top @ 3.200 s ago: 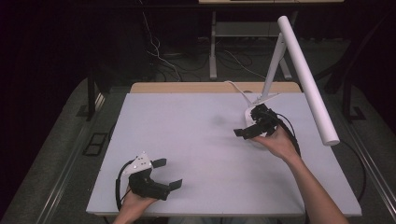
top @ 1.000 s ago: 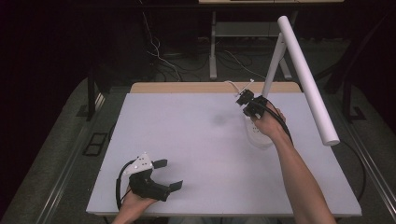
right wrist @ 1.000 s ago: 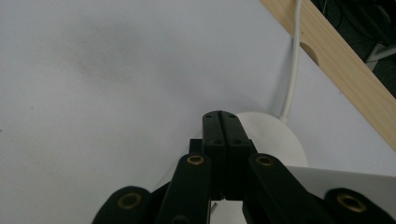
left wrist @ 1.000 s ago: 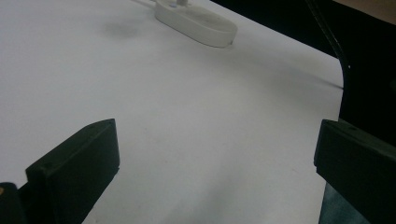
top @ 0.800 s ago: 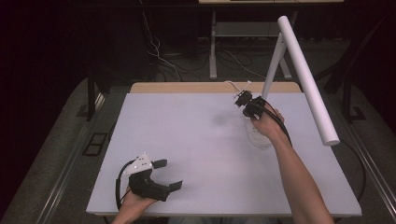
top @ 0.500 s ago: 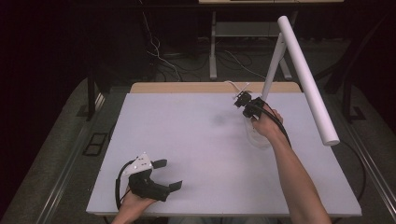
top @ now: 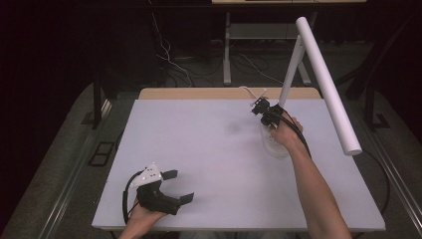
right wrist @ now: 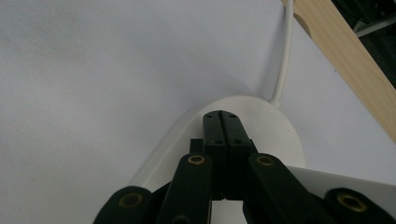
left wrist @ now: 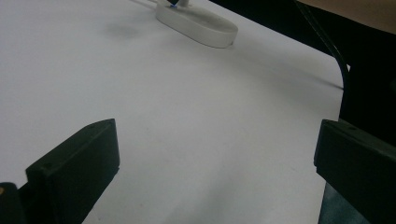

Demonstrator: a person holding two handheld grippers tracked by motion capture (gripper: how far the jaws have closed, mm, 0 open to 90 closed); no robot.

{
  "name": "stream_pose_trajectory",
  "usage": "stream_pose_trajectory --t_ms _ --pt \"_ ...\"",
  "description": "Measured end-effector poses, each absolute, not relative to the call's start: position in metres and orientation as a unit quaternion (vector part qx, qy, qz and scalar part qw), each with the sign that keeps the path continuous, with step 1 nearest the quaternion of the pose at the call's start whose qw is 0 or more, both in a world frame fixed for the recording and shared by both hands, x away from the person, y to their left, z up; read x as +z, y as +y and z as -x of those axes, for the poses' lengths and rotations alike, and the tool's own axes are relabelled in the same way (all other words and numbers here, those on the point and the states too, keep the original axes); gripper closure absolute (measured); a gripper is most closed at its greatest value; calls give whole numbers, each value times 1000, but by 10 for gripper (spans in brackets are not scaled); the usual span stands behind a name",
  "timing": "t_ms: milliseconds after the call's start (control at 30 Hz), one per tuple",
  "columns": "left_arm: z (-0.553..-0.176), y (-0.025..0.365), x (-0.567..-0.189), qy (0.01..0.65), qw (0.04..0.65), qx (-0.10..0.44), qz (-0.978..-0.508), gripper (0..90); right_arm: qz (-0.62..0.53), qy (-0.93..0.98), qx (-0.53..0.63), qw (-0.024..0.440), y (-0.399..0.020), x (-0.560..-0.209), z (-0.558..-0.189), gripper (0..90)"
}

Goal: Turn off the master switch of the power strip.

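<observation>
R claw (top: 258, 106) moved to white lamp base (right wrist: 280, 135), pressed together, L claw (top: 179, 186) apart

A white desk lamp (top: 318, 74) stands near the counter's (top: 209, 149) far right corner: flat oval base (left wrist: 198, 25) on the surface, slim upright stem, long tube head slanting toward the right edge, white cord (right wrist: 285, 56) trailing off the far edge.
</observation>
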State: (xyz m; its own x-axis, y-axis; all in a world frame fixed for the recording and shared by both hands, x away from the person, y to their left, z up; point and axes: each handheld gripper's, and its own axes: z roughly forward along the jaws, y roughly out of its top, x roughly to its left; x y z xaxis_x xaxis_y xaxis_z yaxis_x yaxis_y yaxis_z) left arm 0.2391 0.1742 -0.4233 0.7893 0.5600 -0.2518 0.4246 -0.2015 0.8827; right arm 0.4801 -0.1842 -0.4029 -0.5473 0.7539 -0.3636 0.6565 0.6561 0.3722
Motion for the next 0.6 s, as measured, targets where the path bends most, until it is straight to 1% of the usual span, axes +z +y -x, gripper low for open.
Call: stream_pose_trajectory --t_ms 600 --pt "-239 173 -423 317 538 60 -779 0 -413 870 97 252 -185 -406 -481 898"
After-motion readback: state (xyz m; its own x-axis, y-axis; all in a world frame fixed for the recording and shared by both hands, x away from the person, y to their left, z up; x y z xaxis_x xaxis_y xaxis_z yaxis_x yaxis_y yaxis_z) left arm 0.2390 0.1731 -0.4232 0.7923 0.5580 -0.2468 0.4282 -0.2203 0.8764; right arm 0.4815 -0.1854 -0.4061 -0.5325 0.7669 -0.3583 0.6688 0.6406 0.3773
